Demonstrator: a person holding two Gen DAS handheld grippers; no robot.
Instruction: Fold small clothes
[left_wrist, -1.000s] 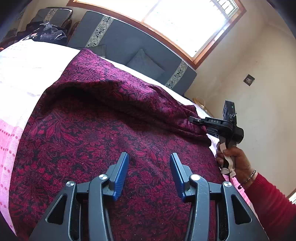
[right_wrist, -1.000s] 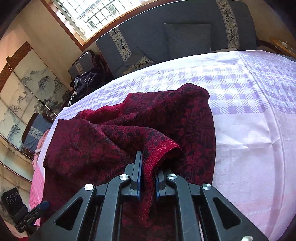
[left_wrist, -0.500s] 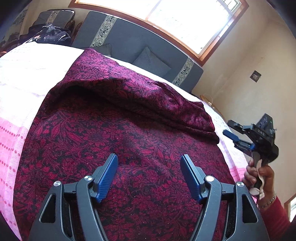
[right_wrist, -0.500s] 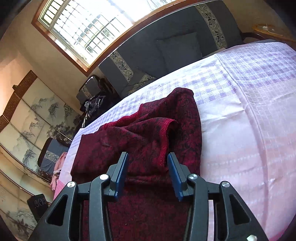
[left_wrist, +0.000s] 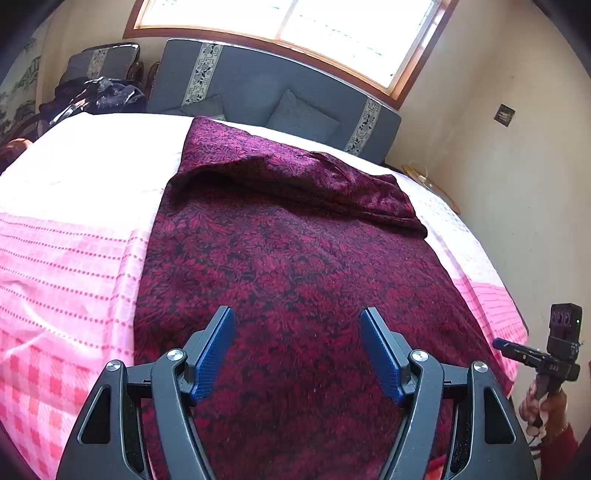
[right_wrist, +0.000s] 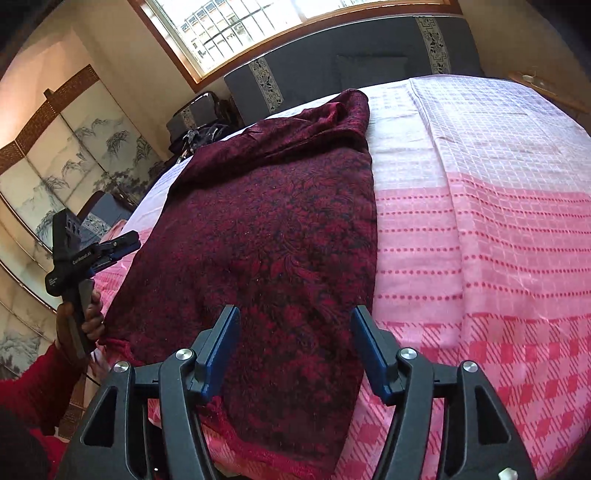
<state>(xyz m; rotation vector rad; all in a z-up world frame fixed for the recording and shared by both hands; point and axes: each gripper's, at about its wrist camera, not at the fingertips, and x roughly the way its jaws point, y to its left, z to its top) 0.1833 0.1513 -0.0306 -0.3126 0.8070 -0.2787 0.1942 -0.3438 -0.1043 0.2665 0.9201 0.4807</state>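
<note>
A dark red floral cloth lies spread on the pink and white checked bedcover, its far part folded back over itself in a rumpled flap. It also shows in the right wrist view. My left gripper is open and empty, hovering over the cloth's near end. My right gripper is open and empty above the cloth's near right edge. The right gripper also shows at the right edge of the left wrist view, off the bed. The left gripper also shows in the right wrist view, by the bed's left side.
A grey sofa with cushions stands behind the bed under a window. A dark bag lies at the back left. A painted folding screen stands on the left. A small side table sits near the right wall.
My right gripper has opened, let go of the cloth's hem and pulled back toward the near edge. My left gripper has opened wider and drawn back. The folded flap now lies flatter.
</note>
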